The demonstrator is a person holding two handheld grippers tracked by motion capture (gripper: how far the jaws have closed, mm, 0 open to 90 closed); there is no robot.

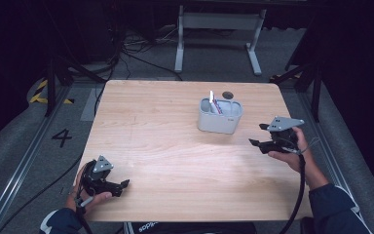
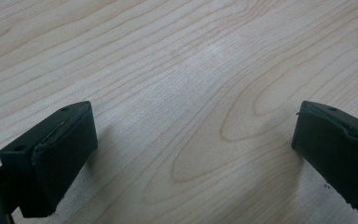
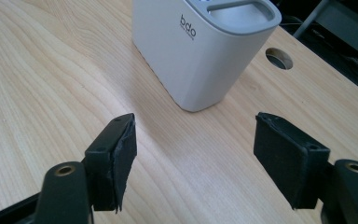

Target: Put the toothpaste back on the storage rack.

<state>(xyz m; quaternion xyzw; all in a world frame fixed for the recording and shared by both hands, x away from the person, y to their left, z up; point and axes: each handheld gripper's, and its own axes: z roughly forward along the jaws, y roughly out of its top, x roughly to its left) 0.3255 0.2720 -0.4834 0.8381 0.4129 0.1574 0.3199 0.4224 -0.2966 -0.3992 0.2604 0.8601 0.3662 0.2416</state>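
Grey plastic, the holder stands upright on the far half of the tabletop in the high view, its long side running across the tabletop and its open compartments facing up; a white card or packet with red marking leans in its left compartment, and a small round hole lies just behind the holder. The right tongs hang just to the right of the holder, pointing at its right end, half open and empty. The left tongs rest well apart from the holder, near the front edge, on the holder's left

Left gripper view: both black pads stand wide apart over bare wood, nothing between them

Right gripper view: the holder stands near, beyond the parted pads, one rounded corner turned toward them, untouched; the hole sits beside it

My reading is that this is the approach. The next move calls for lining the pads up across the holder's short width, or over its rim, before closing
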